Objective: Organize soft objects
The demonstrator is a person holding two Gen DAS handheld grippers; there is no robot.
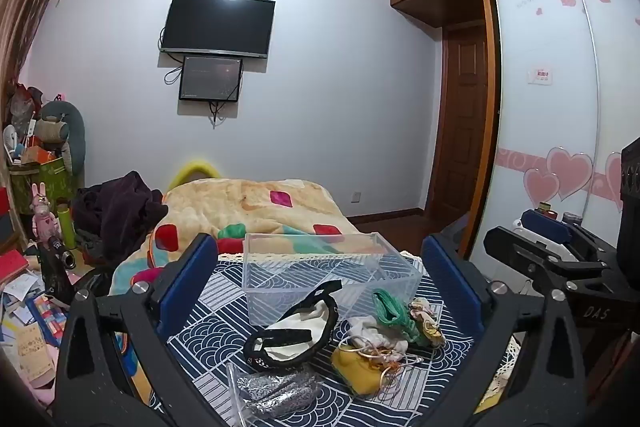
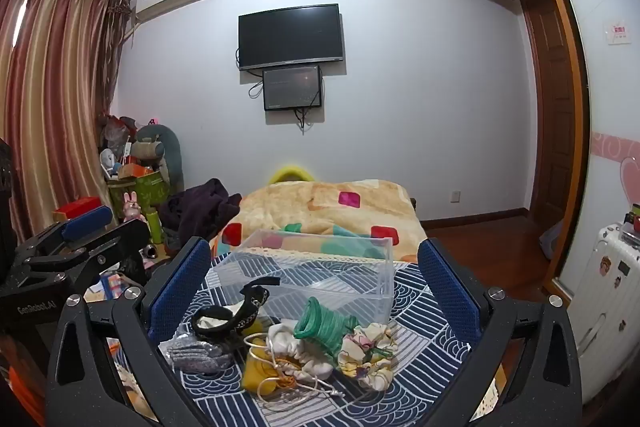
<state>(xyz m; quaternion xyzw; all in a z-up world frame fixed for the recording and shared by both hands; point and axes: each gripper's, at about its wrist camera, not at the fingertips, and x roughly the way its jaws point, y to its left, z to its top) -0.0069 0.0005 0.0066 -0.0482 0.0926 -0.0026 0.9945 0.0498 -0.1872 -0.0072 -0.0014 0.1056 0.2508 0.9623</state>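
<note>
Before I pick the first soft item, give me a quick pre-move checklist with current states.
1. Left gripper open, holding nothing: ok.
2. Right gripper open, holding nothing: ok.
3. Clear plastic box upright, nothing inside: ok.
4. Green knitted pouch lies separate from its neighbours: not ok, it overlaps the floral fabric scrunchie.
5. Yellow drawstring pouch cords untangled: not ok.
6. Silver glitter item in a clear bag sealed: cannot tell.
</note>
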